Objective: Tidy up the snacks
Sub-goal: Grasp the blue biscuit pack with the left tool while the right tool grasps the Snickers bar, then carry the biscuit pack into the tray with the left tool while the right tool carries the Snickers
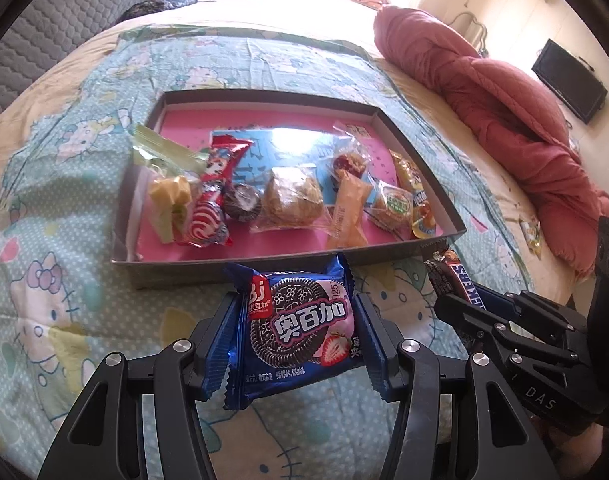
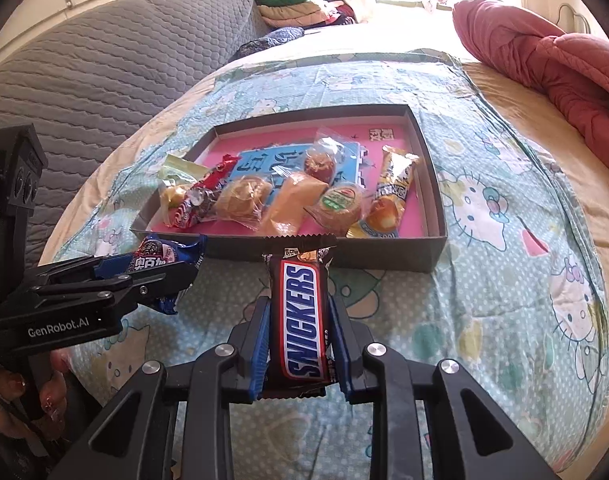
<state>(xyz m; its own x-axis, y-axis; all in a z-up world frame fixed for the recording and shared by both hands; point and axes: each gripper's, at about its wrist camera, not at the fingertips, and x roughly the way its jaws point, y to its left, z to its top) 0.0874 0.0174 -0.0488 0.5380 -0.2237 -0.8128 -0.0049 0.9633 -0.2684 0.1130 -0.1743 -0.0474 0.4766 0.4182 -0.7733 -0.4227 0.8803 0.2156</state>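
Snacks are in both my claws: the left gripper (image 1: pixel 294 322) is clamped on the blue cookie packet (image 1: pixel 298 326), the right gripper (image 2: pixel 300 334) pinches the Snickers bar (image 2: pixel 302 312). I should lift both clear over the box's (image 1: pixel 288 258) near wall and release in the bare pink far corners.

Bedroom surroundings on and around the bed

A pale blue cartoon-cat printed bedsheet (image 1: pixel 84 184) covers the bed; a crumpled red quilted blanket (image 1: pixel 496 112) lies along its right side. A grey quilted padded headboard (image 2: pixel 84 92) stands at the left, with a stack of folded clothes (image 2: pixel 296 4) at the far end, and a black flat screen (image 1: pixel 568 80) hangs on the cream wall.
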